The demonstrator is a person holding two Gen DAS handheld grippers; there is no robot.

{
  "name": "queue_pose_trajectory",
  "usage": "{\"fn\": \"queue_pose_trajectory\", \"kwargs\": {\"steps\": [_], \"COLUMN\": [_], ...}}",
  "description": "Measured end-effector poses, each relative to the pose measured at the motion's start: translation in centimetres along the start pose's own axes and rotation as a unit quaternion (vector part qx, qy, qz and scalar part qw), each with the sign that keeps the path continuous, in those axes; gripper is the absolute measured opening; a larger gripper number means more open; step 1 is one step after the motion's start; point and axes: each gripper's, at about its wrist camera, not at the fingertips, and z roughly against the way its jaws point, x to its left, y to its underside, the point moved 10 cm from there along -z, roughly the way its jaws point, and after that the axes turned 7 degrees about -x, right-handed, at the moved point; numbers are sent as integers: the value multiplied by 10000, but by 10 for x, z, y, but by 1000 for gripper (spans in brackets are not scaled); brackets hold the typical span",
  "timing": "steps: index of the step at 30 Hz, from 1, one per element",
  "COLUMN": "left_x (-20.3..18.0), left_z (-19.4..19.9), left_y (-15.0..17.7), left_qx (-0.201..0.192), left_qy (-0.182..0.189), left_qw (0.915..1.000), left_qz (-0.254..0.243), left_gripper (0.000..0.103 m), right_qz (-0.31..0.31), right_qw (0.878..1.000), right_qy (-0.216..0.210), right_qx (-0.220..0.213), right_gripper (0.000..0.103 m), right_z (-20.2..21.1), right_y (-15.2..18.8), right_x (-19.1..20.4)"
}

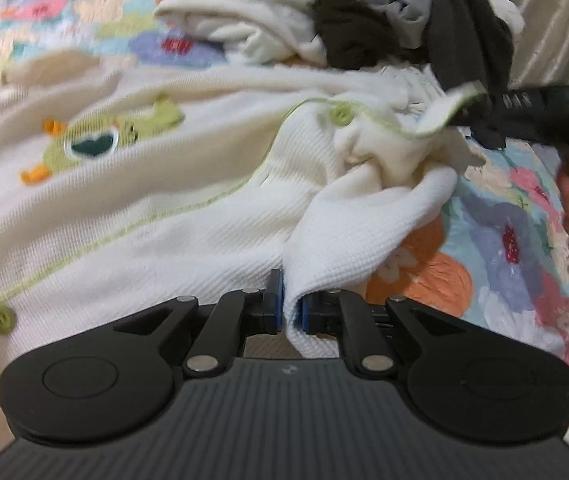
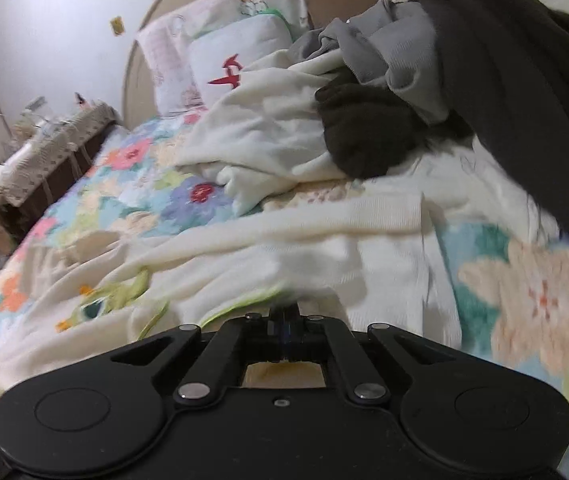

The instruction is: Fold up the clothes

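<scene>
Left gripper (image 1: 292,312) is pinching a fold of the cream cardigan (image 1: 132,208), right gripper (image 2: 284,334) is clamped on its green-trimmed edge, all on the floral bedspread (image 2: 144,184)

Clothes heap (image 2: 364,92) beyond; bedspread (image 2: 132,168) bare leftward.

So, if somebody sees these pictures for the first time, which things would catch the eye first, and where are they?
First the cream cardigan with green buttons and a green bird patch, spread over the flowered bedspread. The left gripper has its jaws shut on a cardigan sleeve at the near edge, and the right gripper pinches the green-trimmed edge at the right. Behind lies a heap of unfolded clothes, cream, grey and dark.
</scene>
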Motion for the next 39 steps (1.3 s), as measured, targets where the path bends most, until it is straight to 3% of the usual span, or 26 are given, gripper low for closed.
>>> {"fn": "queue_pose_trajectory", "kwargs": {"steps": [4, 6, 8, 10, 13, 16, 22, 25, 26, 27, 28, 29, 30, 35, 37, 39], "left_x": [14, 21, 26, 31, 32, 31, 28, 30, 30, 29, 29, 29, 29, 25, 16, -3], "left_z": [-2, -1, -3, -6, -10, -12, -13, -14, -15, -16, -17, -18, -18, -19, -17, -10], "left_y": [0, -2, -1, 1, 1, 1, 1, 0, 0, 0, 1, 1, 1, -1, -2, -4], "left_qx": [151, 139, 172, 200, 206, 184, 140, 164, 169, 173, 177, 172, 168, 168, 244, 280], "left_qy": [154, 272, 352, 407, 398, 368, 273, 295, 305, 314, 323, 332, 342, 418, 557, 800], "left_qw": [9989, 9972, 9946, 9915, 9909, 9910, 9936, 9934, 9935, 9938, 9940, 9942, 9944, 9938, 9938, 9940], "left_qz": [422, 689, 956, 1221, 1271, 1272, 1089, 1100, 1079, 1053, 1027, 1007, 986, 1016, 927, 698], "left_gripper": [14, 21, 23, 23, 23, 23, 22, 22, 22, 22, 22, 22, 22, 22, 29, 42], "right_qz": [-229, -418, -708, -1139, -1715, -1955, -2582, -2527, -2451, -2285, -2118, -1931, -1702, -911, -521, -116], "right_qw": [9997, 9991, 9973, 9927, 9826, 9784, 9654, 9669, 9690, 9733, 9772, 9812, 9854, 9923, 9894, 9846], "right_qy": [-83, -20, 172, 370, 647, 663, 162, 1, -28, -14, 1, 22, 61, 752, 1223, 1585], "right_qx": [39, 44, -15, -160, -305, 75, 324, 344, 317, 225, 133, 69, 69, -364, -587, -724], "right_gripper": [3, 7, 17, 19, 34, 34, 34, 52, 53, 53, 47, 13, 10, 8, 7, 7], "right_z": [-27, -31, -20, 3, 41, 55, 33, 17, 12, 7, 2, -2, -5, 30, 66, 99], "right_y": [-8, -10, -7, -1, 21, 53, 84, 88, 88, 88, 88, 87, 86, 60, 45, 32], "right_x": [4, -1, -10, -24, -47, -62, -69, -58, -54, -50, -47, -43, -39, -38, -44, -49]}}
